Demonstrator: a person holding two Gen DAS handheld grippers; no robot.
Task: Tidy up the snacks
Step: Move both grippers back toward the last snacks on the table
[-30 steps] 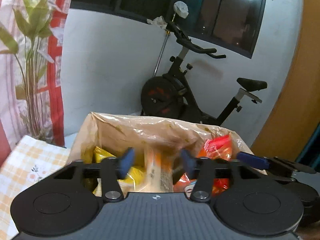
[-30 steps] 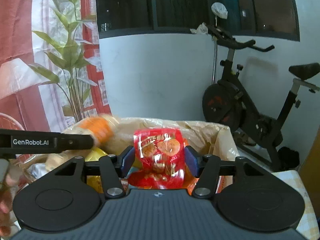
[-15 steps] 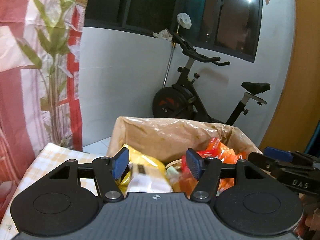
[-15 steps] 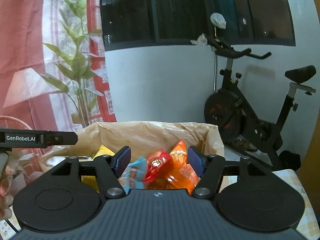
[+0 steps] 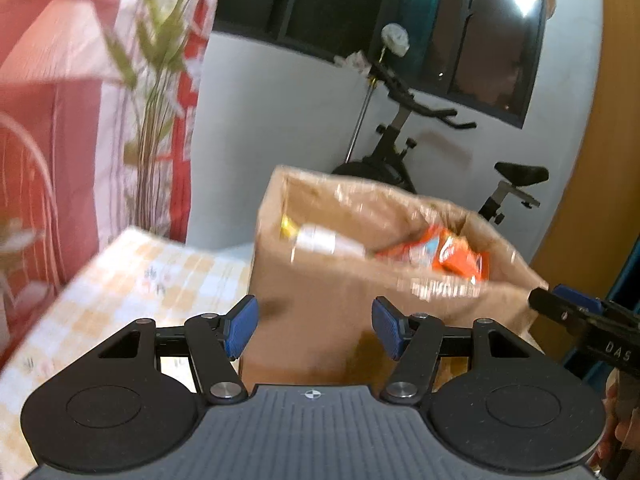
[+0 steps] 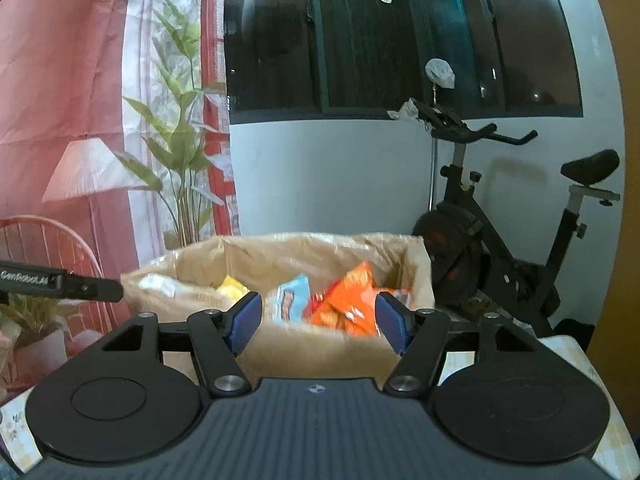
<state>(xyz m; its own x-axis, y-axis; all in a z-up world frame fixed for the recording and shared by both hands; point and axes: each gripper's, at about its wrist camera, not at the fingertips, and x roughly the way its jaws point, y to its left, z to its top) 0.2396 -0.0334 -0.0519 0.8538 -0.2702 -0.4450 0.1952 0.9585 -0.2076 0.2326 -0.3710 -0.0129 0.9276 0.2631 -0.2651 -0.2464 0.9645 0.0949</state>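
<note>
**A:** Start close in. Your left gripper [image 5: 314, 332] fills the bottom of its frame with the blue pads spread wide and nothing between them. Your right gripper [image 6: 318, 322] is the same: wide and empty.

**B:** And the snacks?

**A:** Just past your fingers, in the middle of both frames, stands the brown cardboard box [image 6: 320, 354] on the checked tablecloth [image 5: 132, 280]. Inside it you have an orange packet [image 6: 352, 300], a light blue packet [image 6: 290, 300] and a yellow one [image 6: 232, 286] further left.

**B:** So how far along are you?

**A:** Judging by that, several snacks are already boxed and neither gripper carries one. Whether more remain outside the box, you cannot tell from here.

**B:** Do the views differ?

**A:** Yes. Your left view is blurred but shows the box's outer wall [image 5: 320, 320] and a pale packet [image 5: 324, 242] inside; your right view is sharper and looks over the rim. Far behind, at right, stands an exercise bike [image 6: 500, 236].
</note>
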